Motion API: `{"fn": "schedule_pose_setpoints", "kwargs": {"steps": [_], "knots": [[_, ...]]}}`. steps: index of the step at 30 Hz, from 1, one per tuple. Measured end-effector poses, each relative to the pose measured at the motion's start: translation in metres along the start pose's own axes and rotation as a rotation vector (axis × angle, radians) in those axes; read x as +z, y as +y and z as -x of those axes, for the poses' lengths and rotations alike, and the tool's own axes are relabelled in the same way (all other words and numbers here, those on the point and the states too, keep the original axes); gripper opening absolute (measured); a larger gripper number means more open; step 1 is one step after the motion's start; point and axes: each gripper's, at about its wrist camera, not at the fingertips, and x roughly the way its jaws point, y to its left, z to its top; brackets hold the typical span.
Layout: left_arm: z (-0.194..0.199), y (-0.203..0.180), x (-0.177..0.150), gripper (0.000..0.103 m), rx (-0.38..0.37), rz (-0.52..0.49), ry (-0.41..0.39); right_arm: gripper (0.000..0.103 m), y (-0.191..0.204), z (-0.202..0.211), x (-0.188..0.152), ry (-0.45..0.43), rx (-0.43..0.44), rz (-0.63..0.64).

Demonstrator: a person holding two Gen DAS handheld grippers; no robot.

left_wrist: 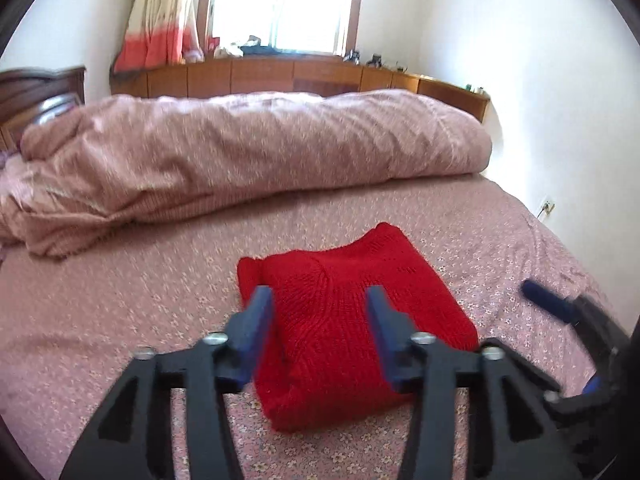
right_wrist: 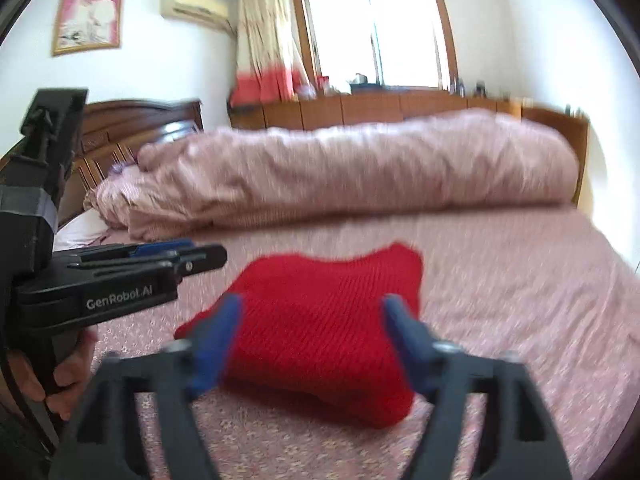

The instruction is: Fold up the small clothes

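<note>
The red sweater [left_wrist: 352, 320], centre frame, looks soft and floppy; pinch a corner. Left gripper [left_wrist: 320, 304] and right gripper [right_wrist: 312, 320] gape wide, empty.

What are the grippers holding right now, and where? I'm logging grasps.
Nothing. Left gripper and right gripper are both open, above the folded red sweater.

Black frames, blue jaws, silver screws.

Daylight glares through the window [right_wrist: 376, 32]; fisheye edges bend, right wrist view motion-blurred
</note>
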Motion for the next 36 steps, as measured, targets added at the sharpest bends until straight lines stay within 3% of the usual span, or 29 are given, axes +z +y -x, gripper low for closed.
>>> {"fn": "schedule_pose_setpoints", "kwargs": {"steps": [1,2,5,7,10,12,15,36], "knots": [[0.002,0.0,-0.006,0.066,0.017,-0.014,-0.016,0.096,0.001,0.008,-0.004,-0.044,-0.009,0.024],[0.002,0.0,-0.013,0.07,0.038,-0.025,-0.032,0.103,0.001,0.013,-0.007,-0.067,-0.014,0.042],[-0.011,0.004,-0.041,0.08,0.064,-0.045,-0.062,0.103,-0.003,0.019,-0.026,-0.111,-0.048,0.09],[-0.027,0.006,-0.061,0.087,0.065,-0.064,-0.036,0.103,-0.008,0.016,-0.046,-0.125,-0.081,0.087],[-0.045,0.011,-0.091,0.088,0.051,-0.065,-0.043,0.103,-0.02,-0.007,-0.072,-0.055,-0.139,0.048],[-0.05,0.016,-0.094,0.091,0.044,-0.043,-0.037,0.103,-0.025,-0.015,-0.07,-0.02,-0.155,0.025],[-0.046,0.024,-0.094,0.094,0.02,-0.005,-0.072,0.103,-0.026,-0.017,-0.072,-0.019,-0.178,0.021],[-0.06,0.025,-0.088,0.096,0.008,0.017,-0.043,0.103,-0.026,-0.016,-0.077,-0.013,-0.177,0.021]]}}
